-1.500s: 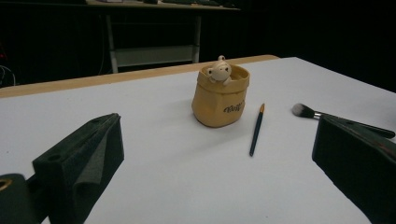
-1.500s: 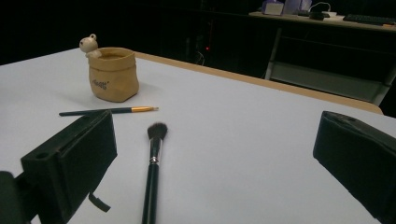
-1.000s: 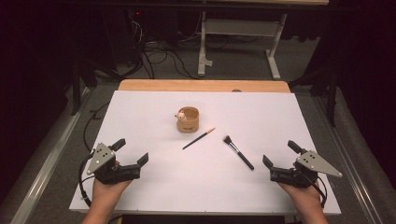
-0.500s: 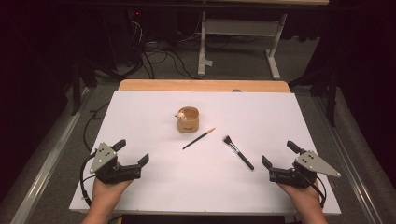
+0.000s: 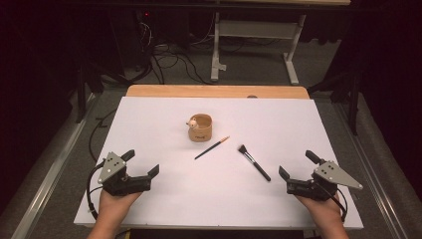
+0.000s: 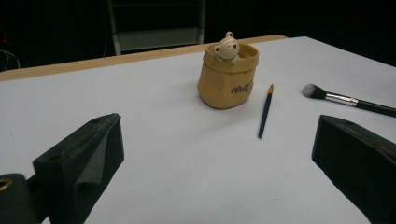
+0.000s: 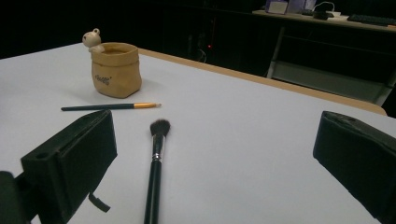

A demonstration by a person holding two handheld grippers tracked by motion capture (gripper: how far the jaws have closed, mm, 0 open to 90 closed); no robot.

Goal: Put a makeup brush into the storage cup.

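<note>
A small tan pot [image 5: 201,127] [image 6: 227,77] [image 7: 115,69] with a little bear figure on its rim stands upright near the middle of the white table [image 5: 149,119]. A thin paintbrush [image 5: 211,148] [image 6: 265,110] [image 7: 109,107] lies just right of the pot. A black makeup brush [image 5: 254,162] [image 6: 350,100] [image 7: 155,168] lies further right, bristles toward the pot. My left gripper [image 5: 142,164] rests open at the front left, well short of the pot. My right gripper [image 5: 297,165] rests open at the front right, a short way from the makeup brush's handle. Nothing is between either pair of jaws.
A wooden strip [image 5: 214,91] borders the table's far edge. Beyond it the floor holds cables [image 5: 164,55] and a white metal stand [image 5: 254,40]. A metal rail [image 5: 45,179] runs along the left side.
The left gripper has shifted slightly toward the table's front edge. The right gripper, the pot and both brushes have stayed put.
</note>
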